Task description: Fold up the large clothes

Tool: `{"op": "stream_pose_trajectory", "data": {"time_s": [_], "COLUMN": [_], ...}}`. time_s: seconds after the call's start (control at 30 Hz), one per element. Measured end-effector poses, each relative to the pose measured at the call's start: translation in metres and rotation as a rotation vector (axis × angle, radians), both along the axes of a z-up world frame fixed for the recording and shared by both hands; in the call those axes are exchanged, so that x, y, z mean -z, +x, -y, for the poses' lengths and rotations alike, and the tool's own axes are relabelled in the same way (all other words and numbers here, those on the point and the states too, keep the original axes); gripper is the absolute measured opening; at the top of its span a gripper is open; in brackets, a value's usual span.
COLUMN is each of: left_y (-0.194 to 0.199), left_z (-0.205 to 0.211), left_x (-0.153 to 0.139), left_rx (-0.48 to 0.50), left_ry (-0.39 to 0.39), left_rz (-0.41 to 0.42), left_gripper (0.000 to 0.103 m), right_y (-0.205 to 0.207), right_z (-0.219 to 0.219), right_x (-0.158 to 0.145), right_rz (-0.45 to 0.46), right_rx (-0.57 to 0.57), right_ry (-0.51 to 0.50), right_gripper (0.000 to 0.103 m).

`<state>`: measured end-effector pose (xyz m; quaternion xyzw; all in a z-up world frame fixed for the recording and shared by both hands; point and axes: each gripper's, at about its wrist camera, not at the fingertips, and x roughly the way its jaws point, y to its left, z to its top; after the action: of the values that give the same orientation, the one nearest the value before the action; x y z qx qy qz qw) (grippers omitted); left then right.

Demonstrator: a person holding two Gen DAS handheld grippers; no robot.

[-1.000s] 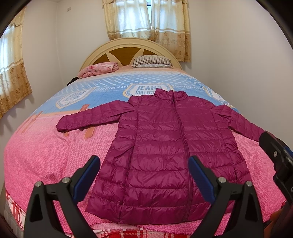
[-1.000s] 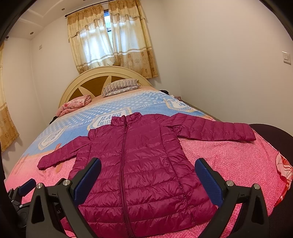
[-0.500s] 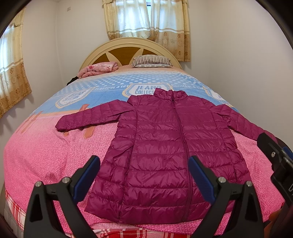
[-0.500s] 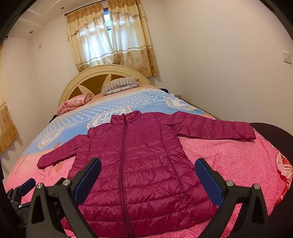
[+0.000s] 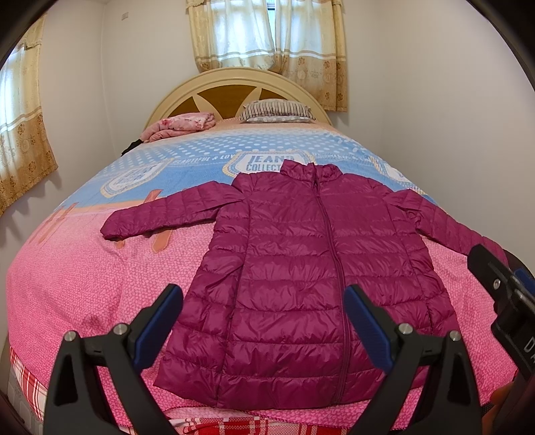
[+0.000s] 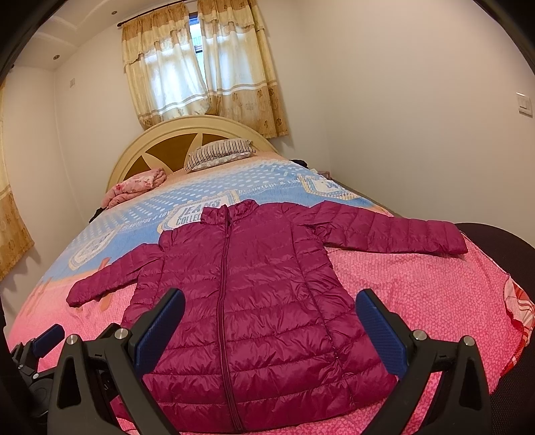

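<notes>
My left claw (image 5: 262,329) hangs released, its two blue pads spread wide with nothing between them, above the hem end of the jacket (image 5: 311,277). My right claw (image 6: 269,329) is likewise released and empty, fingers wide apart over the same hem, a little further toward the jacket's right side.

The jacket lies flat on the bed (image 5: 83,284), zipped, collar toward the headboard (image 5: 230,87) and hem toward me. Its hem runs just inside the bed's foot edge, with only a thin strip of pink sheet left between hem and edge. The left sleeve (image 5: 160,214) stretches out sideways from the jacket, cuff resting on pink sheet, with a broad bare stretch of bed beyond it and below it, beside the jacket's left flank. The right sleeve (image 6: 394,231) reaches out the other way; its cuff stops near the bed's right edge, where a dark surface (image 6: 501,241) begins. Beside the jacket's right flank there is open pink sheet down to the foot edge.

Beyond the collar, the blue part of the sheet lies bare up to a striped pillow (image 5: 277,108) and a folded pink blanket (image 5: 180,125), both well apart from the jacket, against the headboard. Curtains (image 5: 267,30) hang above the headboard.
</notes>
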<state>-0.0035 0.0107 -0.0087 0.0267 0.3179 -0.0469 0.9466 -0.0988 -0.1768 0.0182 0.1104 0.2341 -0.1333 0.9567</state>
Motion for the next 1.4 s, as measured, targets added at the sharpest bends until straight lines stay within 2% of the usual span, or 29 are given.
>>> {"op": "stream_pose_trajectory", "data": {"time_s": [0.53, 0.83, 0.97, 1.07, 1.13, 1.23, 1.33, 1.4], "left_y": [0.014, 0.059, 0.094, 0.122, 0.146, 0.184, 0.216, 0.225], "left_z": [0.003, -0.013, -0.016, -0.024, -0.035, -0.051, -0.067, -0.081], "left_x": [0.015, 0.031, 0.037, 0.04, 0.043, 0.051, 0.064, 0.073], "left_rx": [-0.003, 0.006, 0.019, -0.01, -0.04, -0.052, -0.07, -0.109], "left_ry": [0.018, -0.002, 0.018, 0.048, 0.035, 0.008, 0.005, -0.01], "left_rz": [-0.026, -0.01, -0.035, -0.031, -0.033, -0.025, -0.078, -0.11], "left_gripper": [0.099, 0.099, 0.099, 0.099, 0.099, 0.099, 0.099, 0.099], "right_y": [0.013, 0.044, 0.06, 0.053, 0.047, 0.038, 0.045, 0.055], "right_z": [0.005, 0.066, 0.134, 0.205, 0.256, 0.33, 0.375, 0.39], "right_x": [0.016, 0.051, 0.062, 0.06, 0.061, 0.069, 0.087, 0.099], "right_rz": [-0.049, -0.14, -0.19, -0.147, -0.131, -0.091, -0.115, -0.142], "right_rx": [-0.004, 0.065, 0.158, 0.296, 0.405, 0.54, 0.618, 0.63], "right_ry": [0.023, 0.101, 0.16, 0.233, 0.266, 0.366, 0.427, 0.456], "right_gripper": [0.102, 0.102, 0.102, 0.102, 0.101, 0.101, 0.101, 0.101]}}
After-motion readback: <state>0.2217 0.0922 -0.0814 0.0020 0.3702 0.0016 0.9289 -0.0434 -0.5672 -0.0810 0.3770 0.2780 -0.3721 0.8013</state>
